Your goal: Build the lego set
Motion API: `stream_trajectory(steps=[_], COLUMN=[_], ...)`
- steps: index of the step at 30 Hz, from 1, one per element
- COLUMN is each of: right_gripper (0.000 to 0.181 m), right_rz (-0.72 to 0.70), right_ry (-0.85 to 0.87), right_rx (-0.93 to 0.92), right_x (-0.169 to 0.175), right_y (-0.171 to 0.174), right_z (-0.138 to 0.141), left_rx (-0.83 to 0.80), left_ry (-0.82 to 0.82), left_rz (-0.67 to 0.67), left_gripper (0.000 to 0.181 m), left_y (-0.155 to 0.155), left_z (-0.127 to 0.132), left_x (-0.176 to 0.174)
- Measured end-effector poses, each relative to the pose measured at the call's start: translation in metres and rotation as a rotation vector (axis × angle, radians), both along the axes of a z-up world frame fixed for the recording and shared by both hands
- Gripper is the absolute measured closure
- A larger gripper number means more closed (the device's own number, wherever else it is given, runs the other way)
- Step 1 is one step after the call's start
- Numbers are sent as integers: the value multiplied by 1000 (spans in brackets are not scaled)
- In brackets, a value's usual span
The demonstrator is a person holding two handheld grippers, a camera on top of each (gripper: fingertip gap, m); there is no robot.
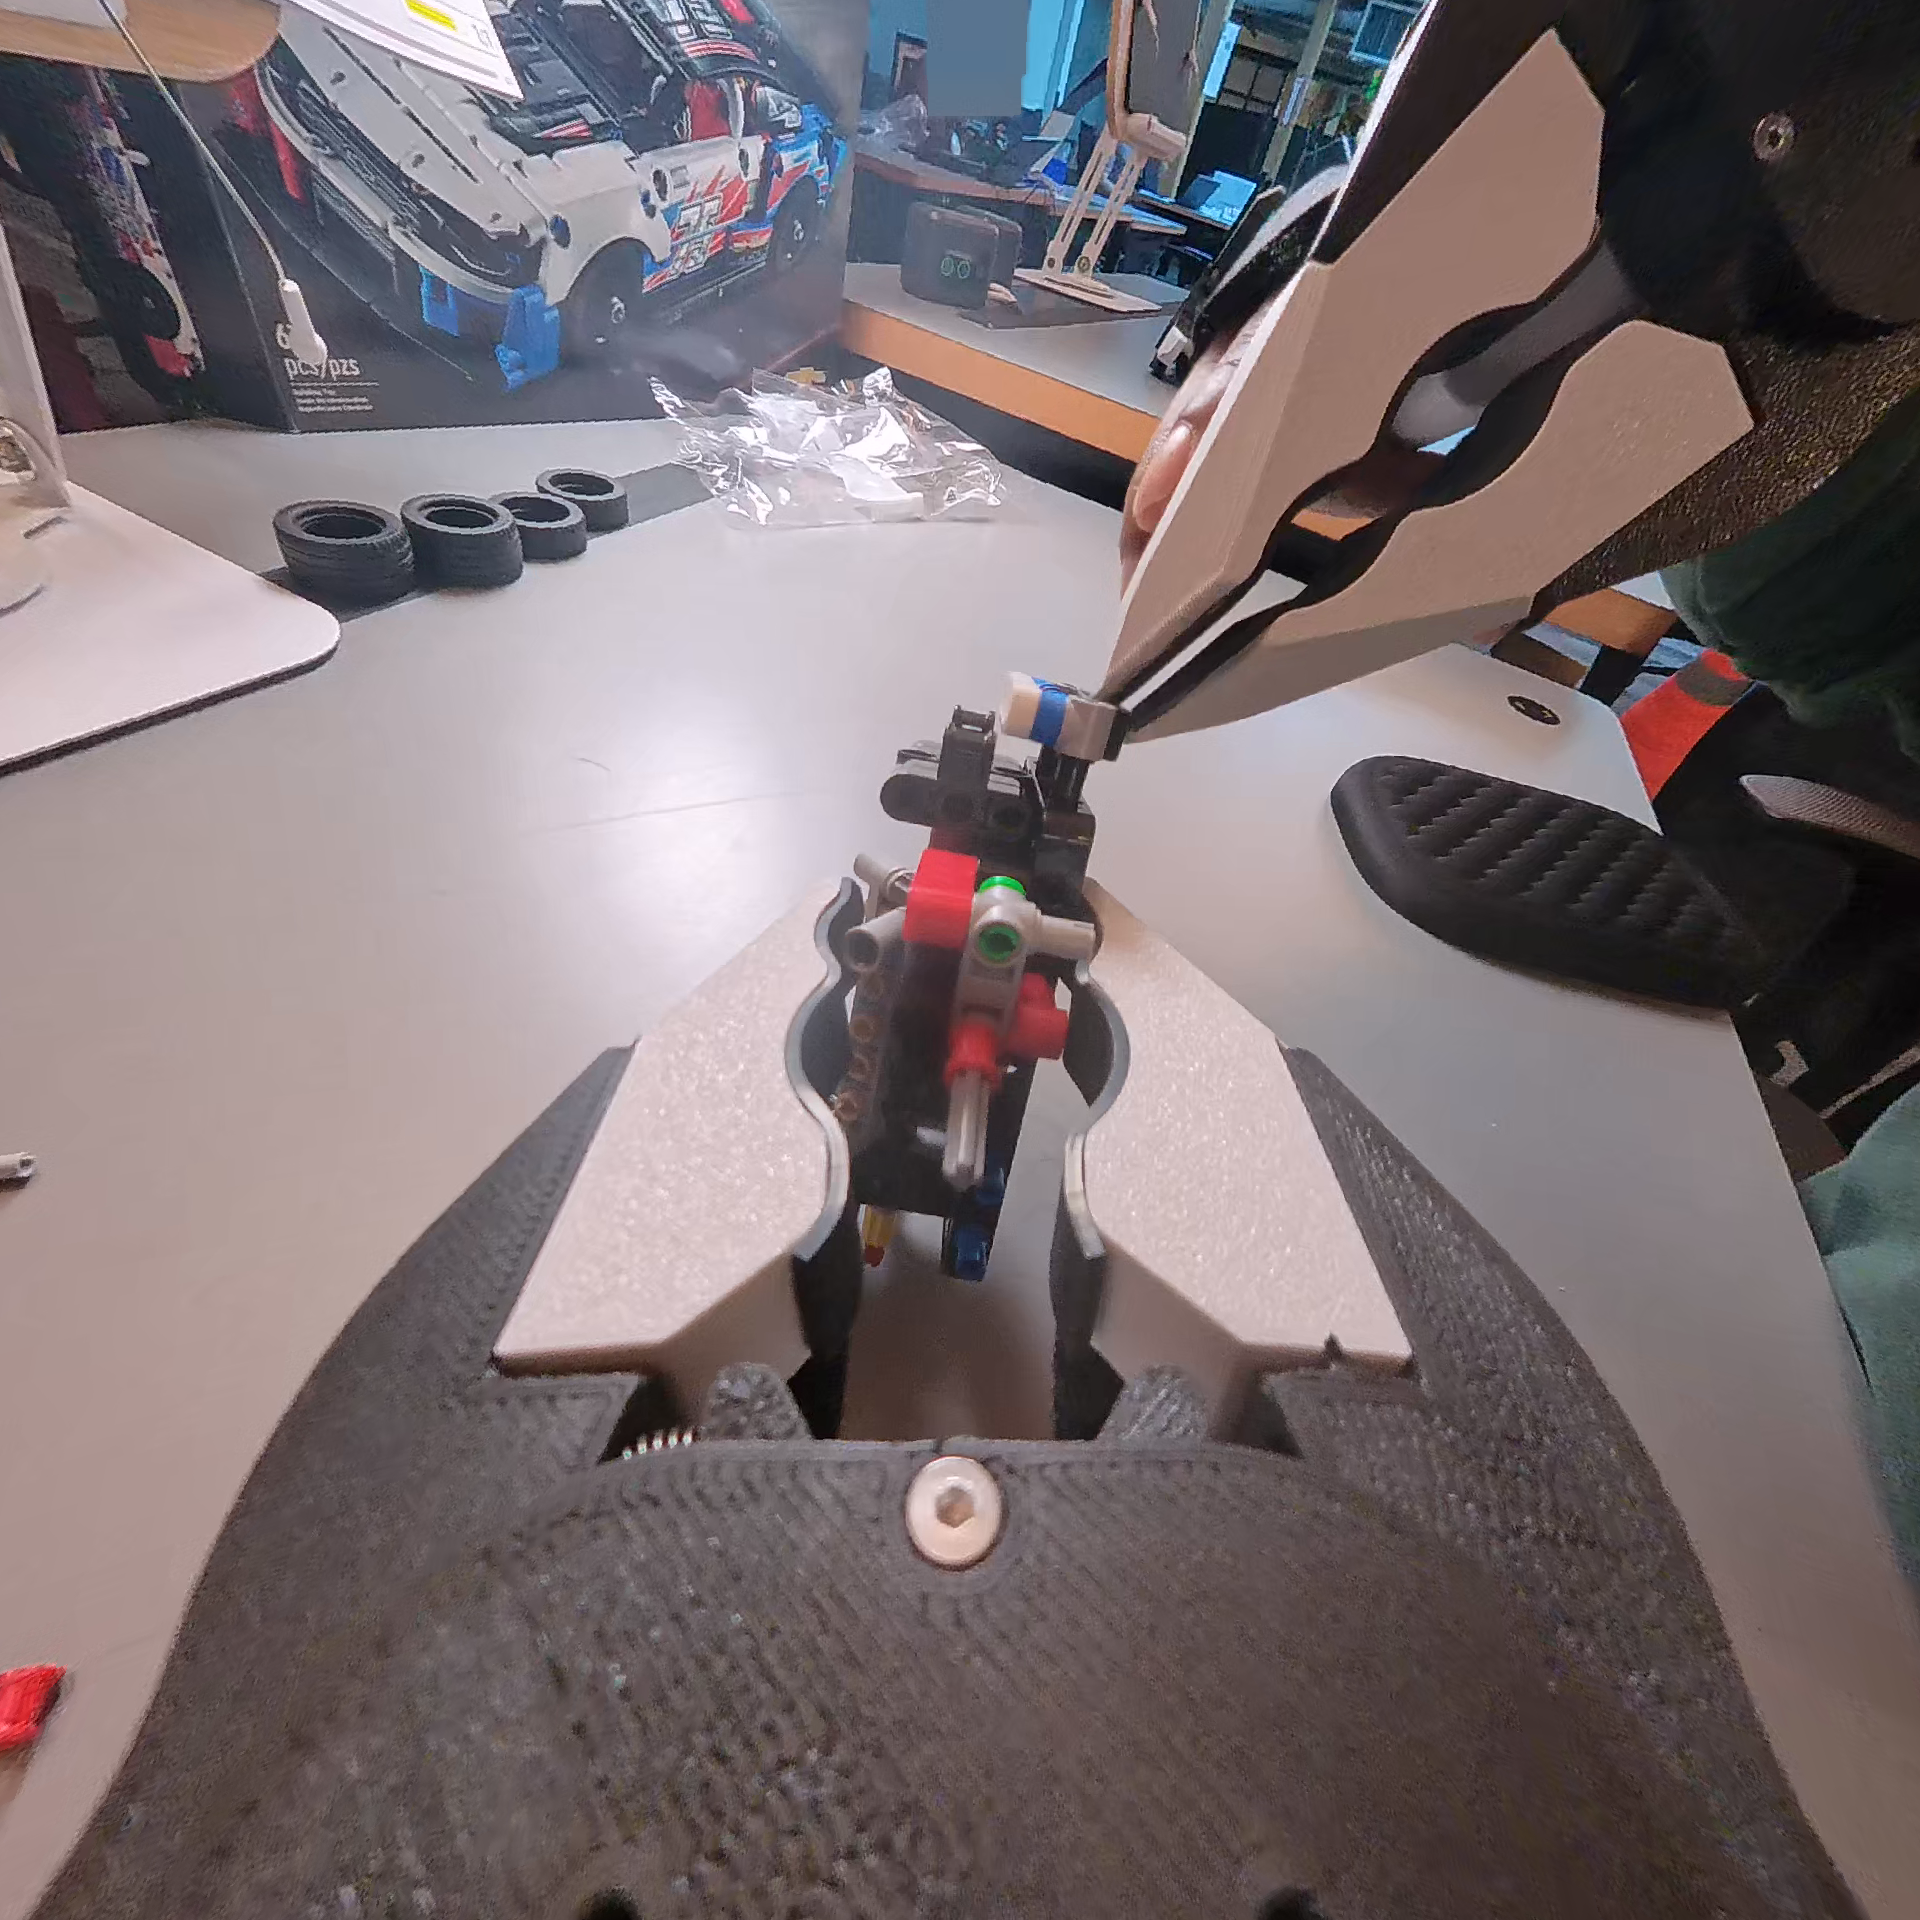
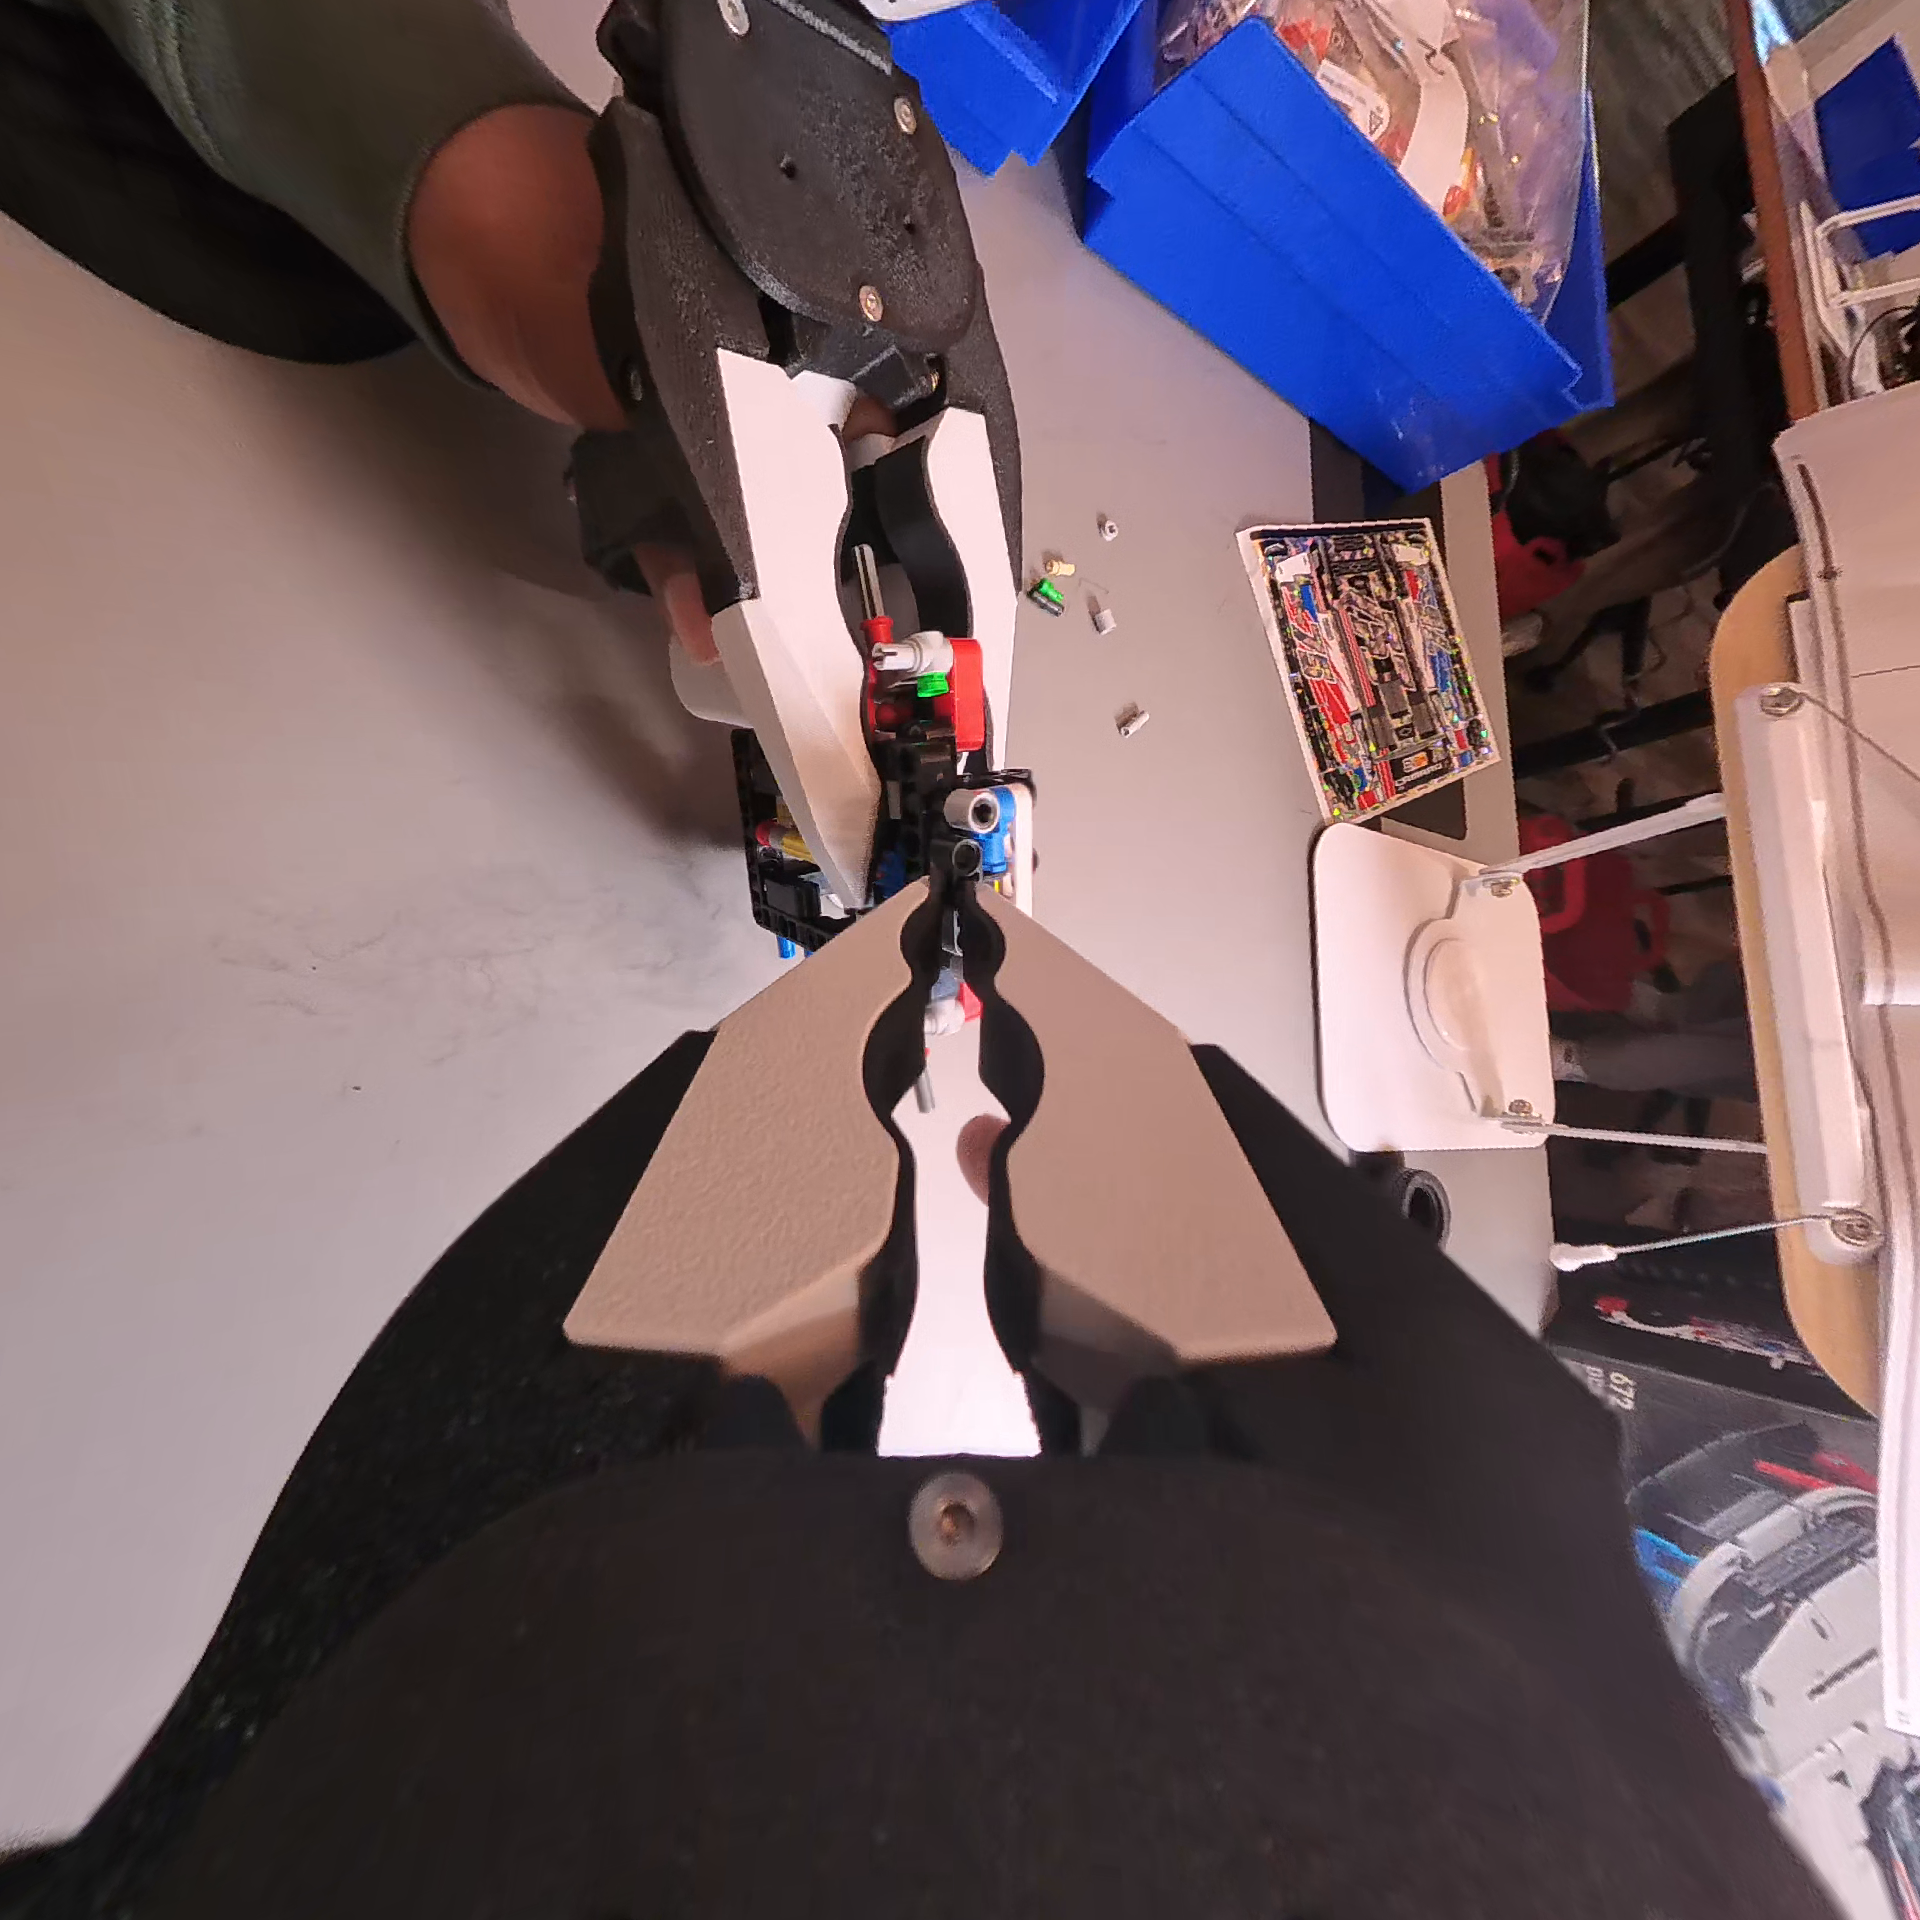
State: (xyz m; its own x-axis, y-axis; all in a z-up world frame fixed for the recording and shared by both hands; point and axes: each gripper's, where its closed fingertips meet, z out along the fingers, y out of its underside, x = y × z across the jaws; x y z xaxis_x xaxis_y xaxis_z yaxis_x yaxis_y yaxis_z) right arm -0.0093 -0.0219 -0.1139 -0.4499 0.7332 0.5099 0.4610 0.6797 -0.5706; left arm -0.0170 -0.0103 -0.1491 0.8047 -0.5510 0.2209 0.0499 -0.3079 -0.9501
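Note:
My left gripper (image 1: 971, 914) is shut on a partly built lego assembly (image 1: 961, 997), black with red, grey and green parts, and holds it upright above the grey table (image 1: 520, 831). My right gripper (image 1: 1114, 717) comes in from the upper right, shut on a small grey, blue and white piece (image 1: 1055, 710) at the assembly's top. In the right wrist view my right gripper (image 2: 951, 896) pinches that piece (image 2: 977, 821) against the assembly (image 2: 920, 727). The left gripper's fingers (image 2: 800, 665) clamp the assembly from above, so its lower part is hidden.
Several black tyres (image 1: 447, 535), the set's box (image 1: 468, 208) and a plastic bag (image 1: 831, 447) lie at the back. A black pad (image 1: 1538, 873) is right. Blue bins (image 2: 1330, 239), a sticker sheet (image 2: 1366, 665) and small loose parts (image 2: 1081, 603) lie beyond the grippers. One gripper's finger ends stand about 4 cm off the other's.

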Motion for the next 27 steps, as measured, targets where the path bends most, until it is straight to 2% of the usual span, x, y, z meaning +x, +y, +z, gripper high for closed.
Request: stream_trajectory(steps=[1, 4, 6, 7, 8, 10, 12, 23, 27], right_gripper=[181, 181, 181, 181, 181, 181, 181, 181, 174], right_rz=[-7, 6, 27, 22, 31, 25, 1, -12, -45], right_ry=[0, -24, -118, -112, -66, -47, -25, 70, 69], right_rx=[-15, -60, -80, -25, 5, -63, -55, -181, -243], right_x=[0, 3, 8, 7, 4, 5, 5, 14, 19], right_y=[0, -5, -15, -12, -10, -10, -2, 0, 6], right_z=[-1, -4, -23, -27, -22, -5, 5, 4, 2], left_rx=[1, 4, 29, 53, 70, 48, 37, 54, 53], left_ry=[5, 8, -19, 50, 99, 49, 48, 32, 33], left_rz=[3, -2, -23, 2, 16, 3, -10, -49, -51], left_gripper=[145, 146, 146, 146, 146, 146, 145, 145, 145], left_y=[0, 0, -1, 2, 3, 2, 1, -6, -6], left_z=[0, 1, 12, 13, 13, 12, 7, 8, 7], left_x=[-1, 0, 7, 4, 1, 1, 2, 10, 10])
